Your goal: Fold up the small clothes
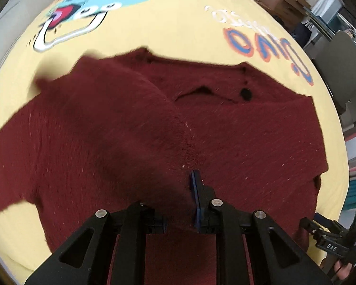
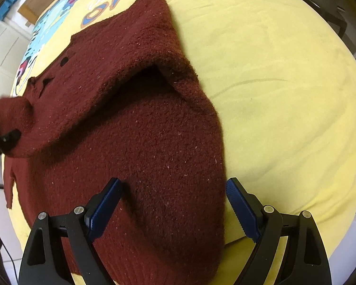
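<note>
Over the maroon knit sweater [image 1: 237, 130], left hand-held gripper [image 1: 180, 204] is clamped on a sleeve (drawn inward for folding); right hand-held gripper [image 2: 173, 211] hovers spread wide, empty.

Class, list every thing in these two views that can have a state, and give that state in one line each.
Dark red knitted sweater: spread out, left sleeve lifted and folding inward.
Left tongs: shut on sweater fabric.
Right tongs: open, straddling the sweater's hem edge.
Yellow printed blanket: spread flat, slightly creased.
</note>
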